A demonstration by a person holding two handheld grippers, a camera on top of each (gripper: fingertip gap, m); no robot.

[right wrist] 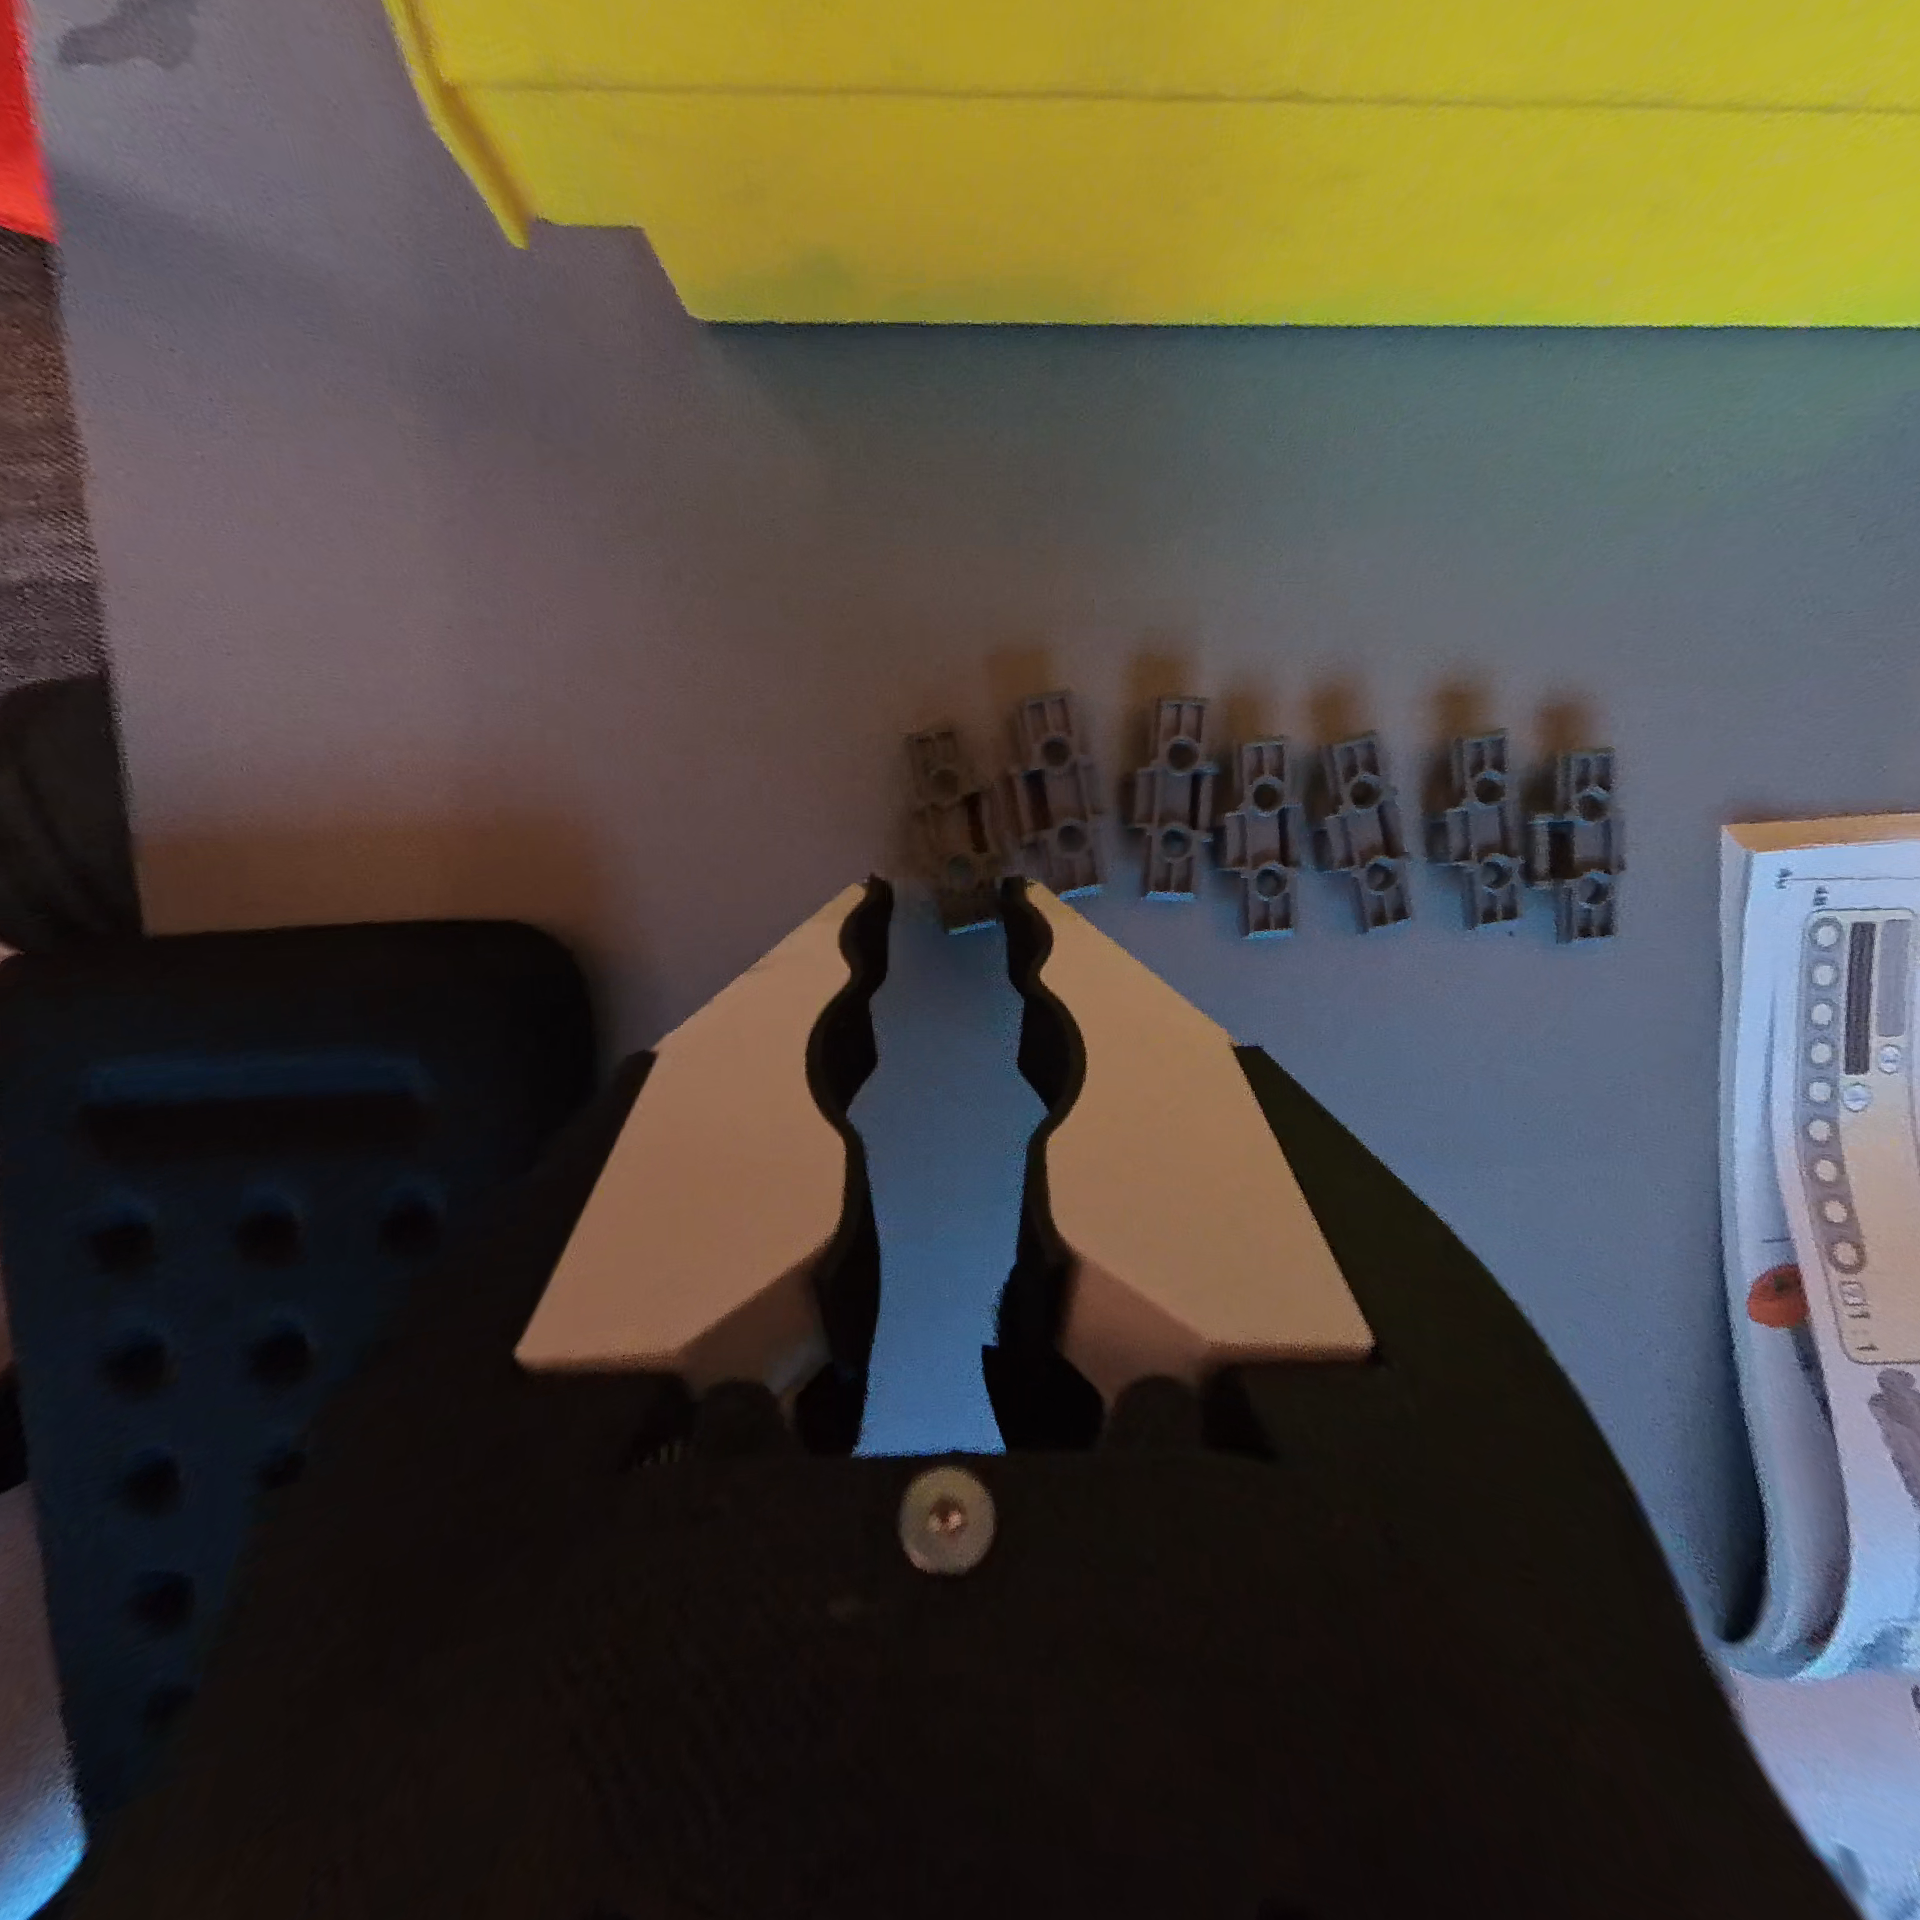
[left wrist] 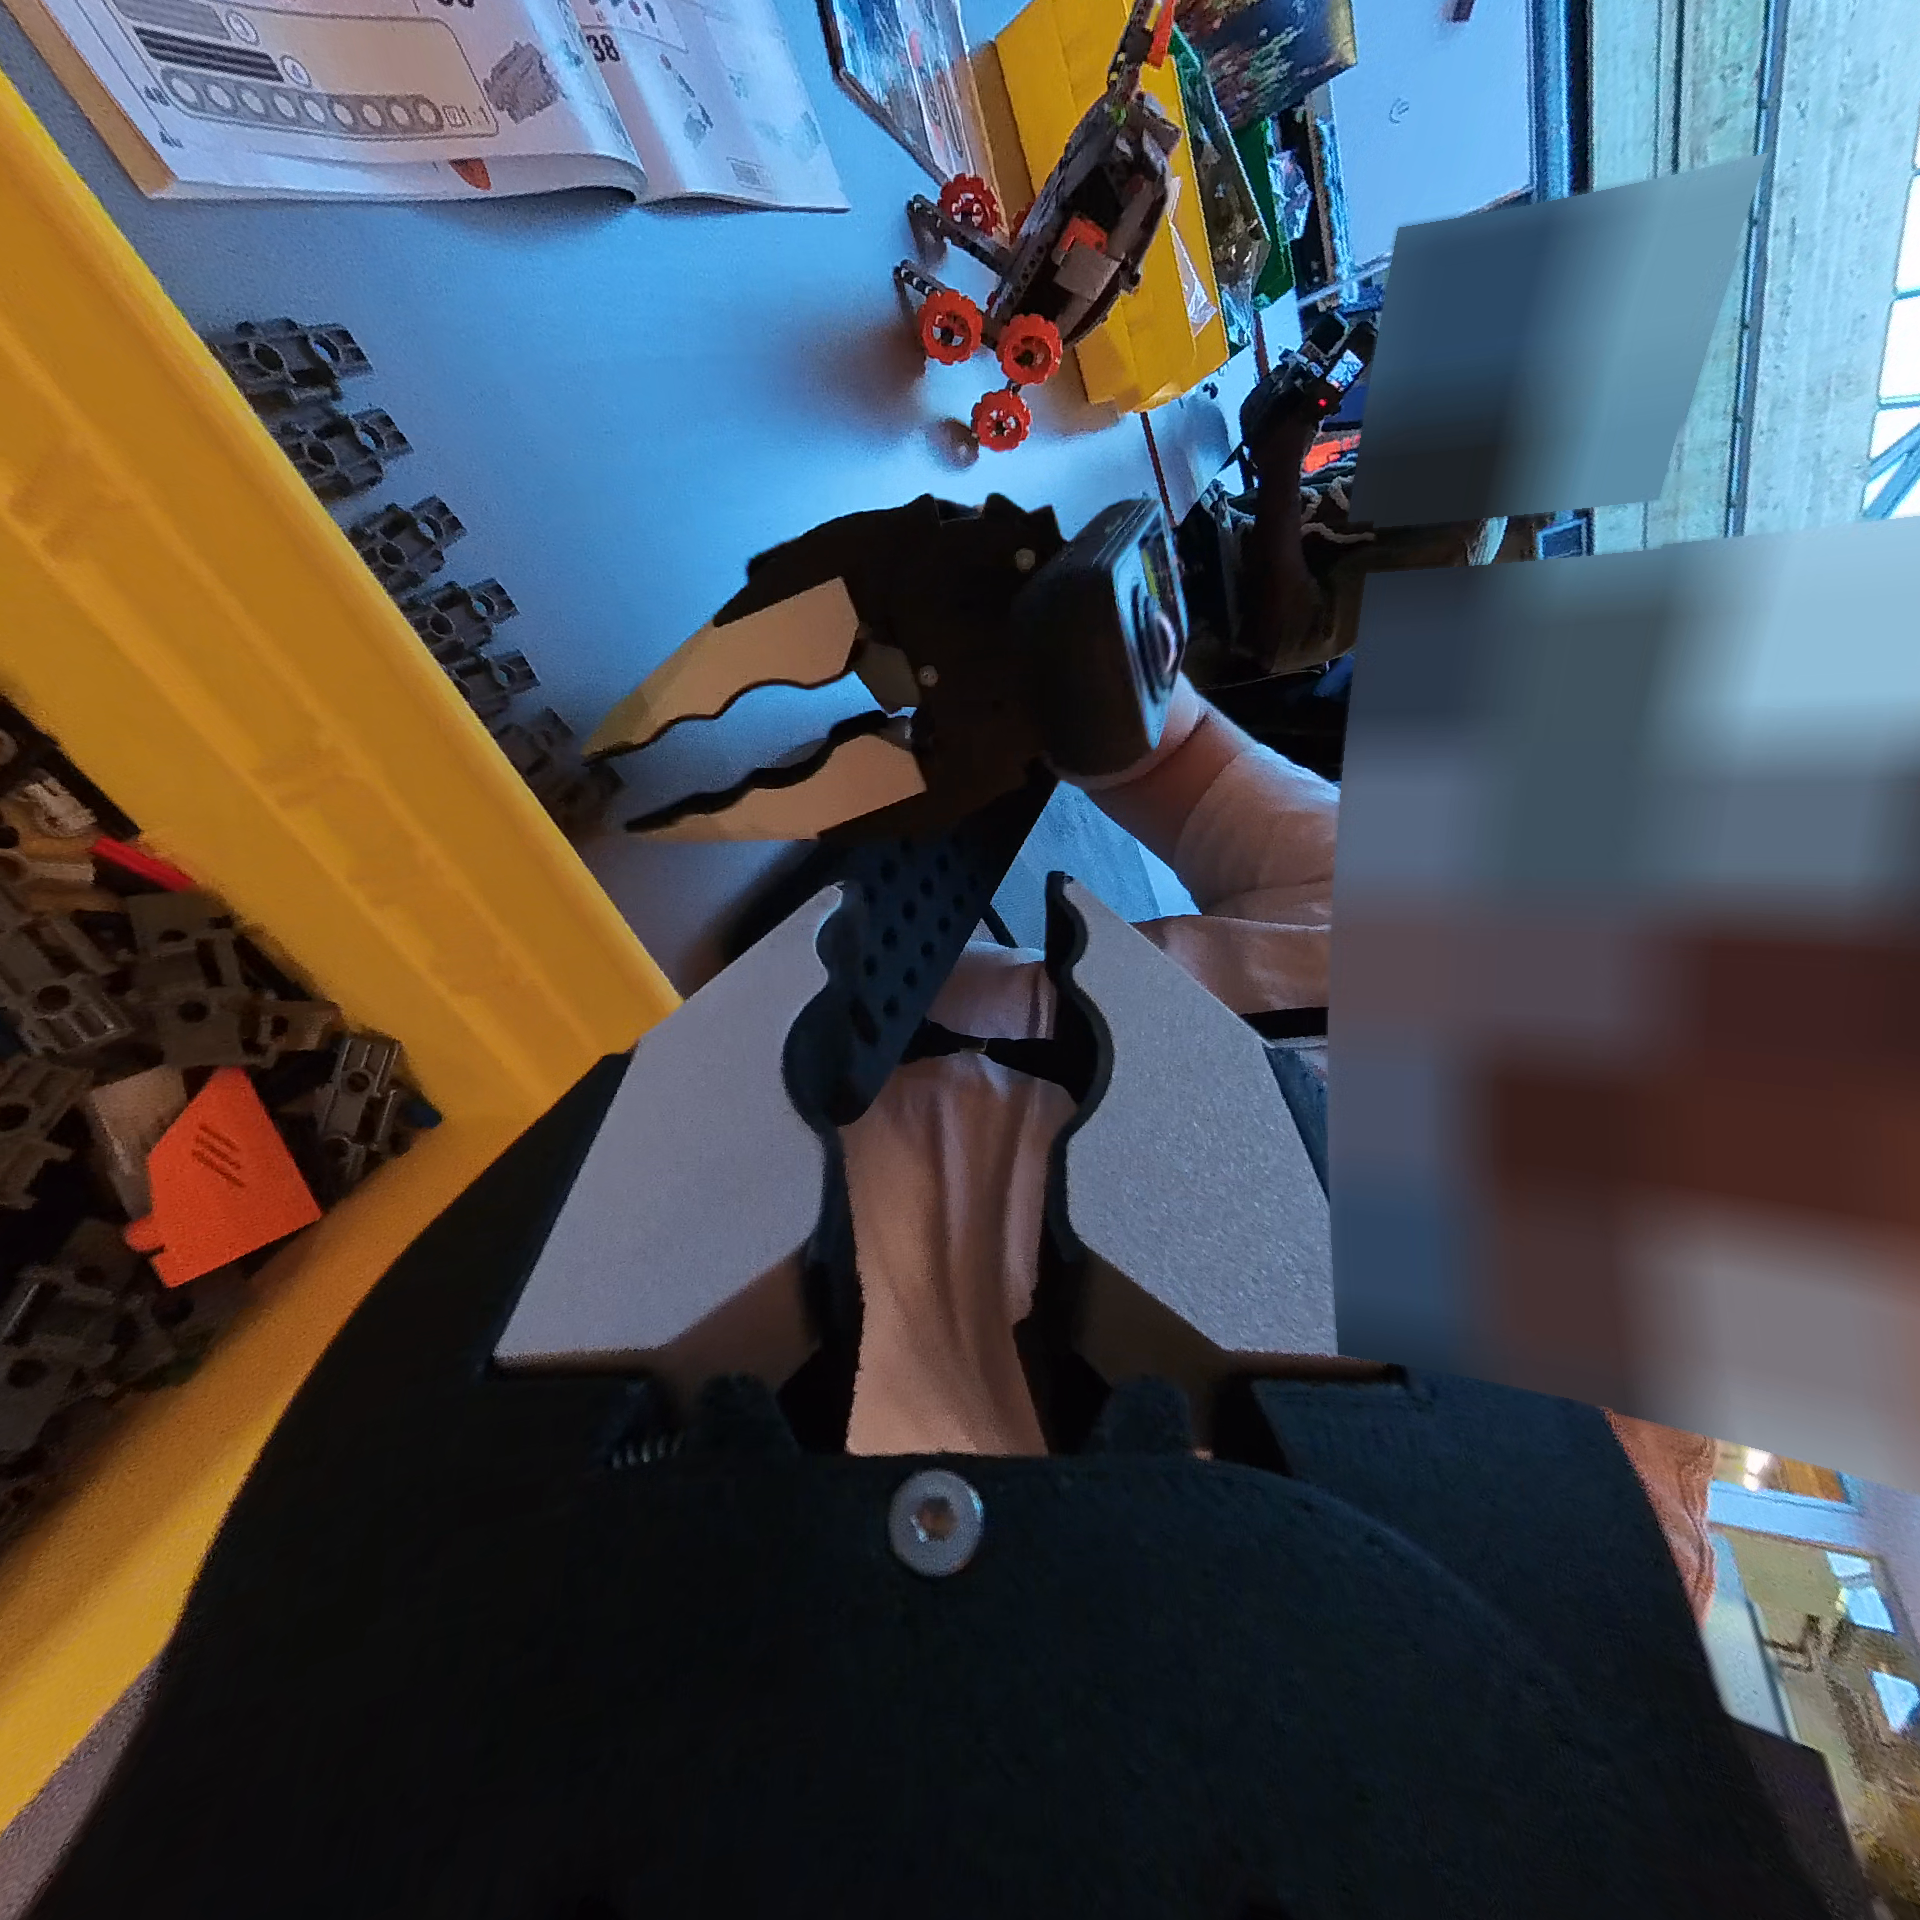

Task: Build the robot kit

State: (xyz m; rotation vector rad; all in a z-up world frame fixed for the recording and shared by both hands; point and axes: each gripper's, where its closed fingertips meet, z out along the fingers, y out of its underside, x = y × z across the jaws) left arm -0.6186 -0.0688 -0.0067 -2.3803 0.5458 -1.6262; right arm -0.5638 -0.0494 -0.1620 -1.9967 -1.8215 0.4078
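We see the right gripper point(right wrist: 940, 899) low, jaws spread, tips nearing the end grey link point(right wrist: 951, 826); the left gripper point(left wrist: 951, 914) hangs spread, empty.

A row of grey connector bricks point(right wrist: 1262, 821) is lying on the pale desk point(right wrist: 520, 623), just beside the long wall of a yellow bin point(right wrist: 1195, 187) that is holding a heap of loose dark pieces and an orange panel point(left wrist: 218, 1179). An open instruction booklet point(left wrist: 416, 94) is lying flat at the row's far end, and a partly built model with orange wheels point(left wrist: 1039, 270) is leaning against a yellow box point(left wrist: 1143, 312) farther along the desk.
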